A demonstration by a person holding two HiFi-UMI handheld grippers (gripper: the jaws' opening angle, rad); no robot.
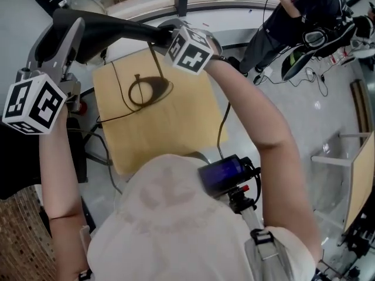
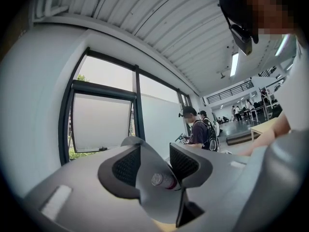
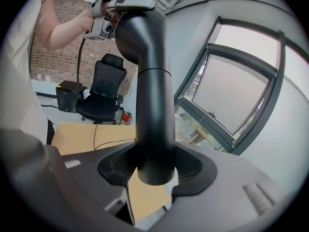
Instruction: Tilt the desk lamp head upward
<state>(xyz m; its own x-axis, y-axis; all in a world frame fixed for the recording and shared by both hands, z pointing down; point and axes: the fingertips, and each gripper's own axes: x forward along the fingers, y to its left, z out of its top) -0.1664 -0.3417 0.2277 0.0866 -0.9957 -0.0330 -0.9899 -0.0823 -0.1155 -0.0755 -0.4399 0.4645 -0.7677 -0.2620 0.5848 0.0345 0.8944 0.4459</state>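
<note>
The desk lamp has a black tubular arm (image 1: 117,23) and a flat grey head (image 1: 58,47) at its left end. My left gripper (image 1: 60,78) is at the left, shut on the grey head (image 2: 149,192), which fills the gap between its pads (image 2: 126,166). My right gripper (image 1: 168,38) is shut on the other end of the black arm (image 3: 152,105), which rises straight out from between its jaws. In the right gripper view the arm bends at the top into the head (image 3: 133,3), with the left gripper (image 3: 104,14) on it.
Below the lamp lies a wooden table (image 1: 158,133) with a dark oval shape and a looped cable (image 1: 146,89) on it. A person (image 1: 293,16) stands at the back right. A black office chair (image 3: 104,95) stands beyond the table, and a large window (image 3: 236,95) is close by.
</note>
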